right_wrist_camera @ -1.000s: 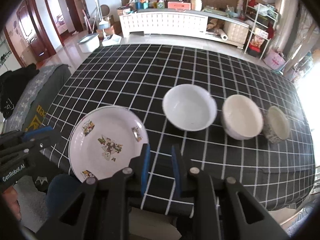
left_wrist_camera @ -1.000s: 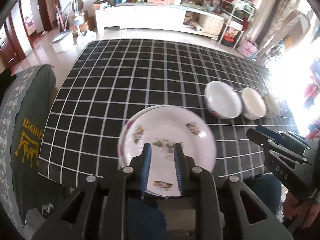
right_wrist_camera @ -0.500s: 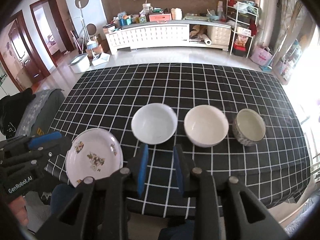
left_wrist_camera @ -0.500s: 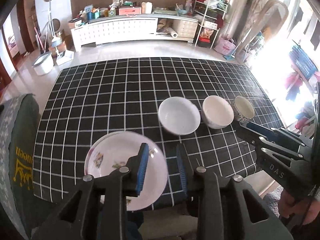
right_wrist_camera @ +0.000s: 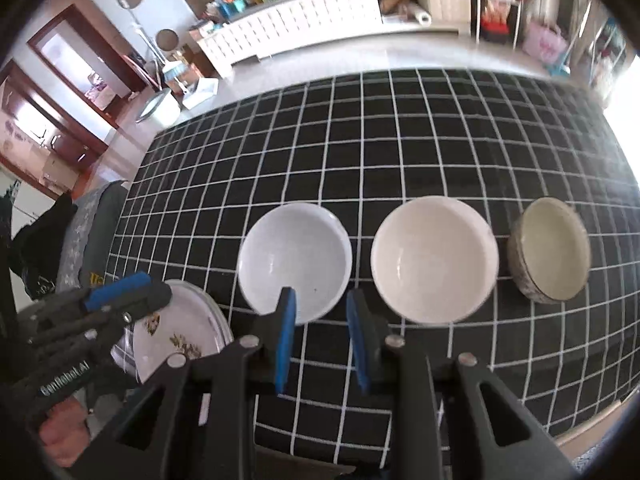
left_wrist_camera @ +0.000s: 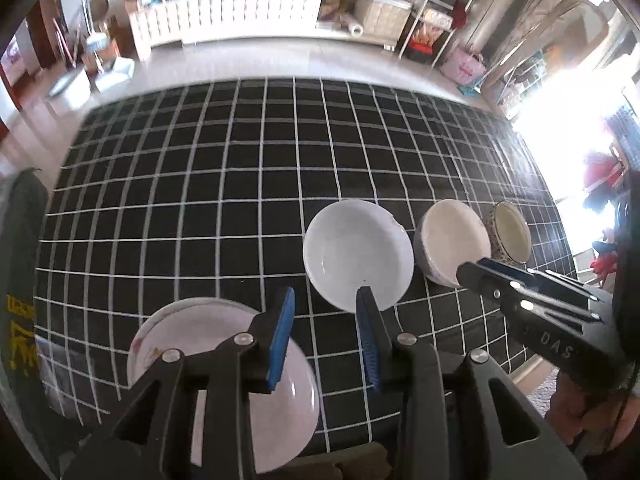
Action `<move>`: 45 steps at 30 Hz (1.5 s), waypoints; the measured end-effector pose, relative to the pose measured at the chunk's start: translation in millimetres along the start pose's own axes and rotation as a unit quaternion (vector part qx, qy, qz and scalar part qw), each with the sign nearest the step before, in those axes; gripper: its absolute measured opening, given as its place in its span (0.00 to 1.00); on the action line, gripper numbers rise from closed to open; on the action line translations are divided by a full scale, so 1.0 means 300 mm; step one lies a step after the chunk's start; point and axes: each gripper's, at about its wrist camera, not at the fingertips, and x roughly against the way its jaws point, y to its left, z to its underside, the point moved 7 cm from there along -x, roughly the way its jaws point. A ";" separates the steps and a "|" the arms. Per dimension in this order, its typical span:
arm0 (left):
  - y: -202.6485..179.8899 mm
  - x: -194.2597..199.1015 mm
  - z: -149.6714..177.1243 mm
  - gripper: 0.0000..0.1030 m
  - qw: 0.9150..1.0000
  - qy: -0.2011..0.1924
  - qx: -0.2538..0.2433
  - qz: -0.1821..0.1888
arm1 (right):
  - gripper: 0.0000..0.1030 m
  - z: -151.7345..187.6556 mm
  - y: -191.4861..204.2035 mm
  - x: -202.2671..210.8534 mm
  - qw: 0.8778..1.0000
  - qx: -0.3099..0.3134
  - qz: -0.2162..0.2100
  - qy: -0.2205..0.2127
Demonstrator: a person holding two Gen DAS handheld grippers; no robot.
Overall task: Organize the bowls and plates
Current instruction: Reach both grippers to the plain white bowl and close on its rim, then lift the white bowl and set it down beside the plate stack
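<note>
Now left claw [left_wrist_camera: 325, 334] off plate [left_wrist_camera: 208, 360], jaws just widened, empty; plate lies below-left. Right claw [right_wrist_camera: 320, 334] narrow-open, empty. White bowl [right_wrist_camera: 294, 262] just ahead: likely next pick.

Home, living/dining room. Table [left_wrist_camera: 200, 184] has a black cloth with a white grid, crockery on it: floral plate [right_wrist_camera: 176, 340], white bowl [right_wrist_camera: 294, 256], cream bowl [right_wrist_camera: 434, 258], small patterned bowl [right_wrist_camera: 550, 250]. Long white sideboard [left_wrist_camera: 240, 12] across the tiled floor [left_wrist_camera: 280, 60], top cluttered with boxes and bottles. Wire shelf rack [left_wrist_camera: 436, 12] packed with household stuff, pink bag [left_wrist_camera: 464, 66] beside it. Dark wooden doorways [right_wrist_camera: 80, 92] at left.
</note>
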 end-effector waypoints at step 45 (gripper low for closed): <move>-0.024 -0.302 0.075 0.12 0.998 0.057 -0.020 -0.009 | 0.10 0.137 -0.157 -0.134 0.995 -0.001 0.054 0.080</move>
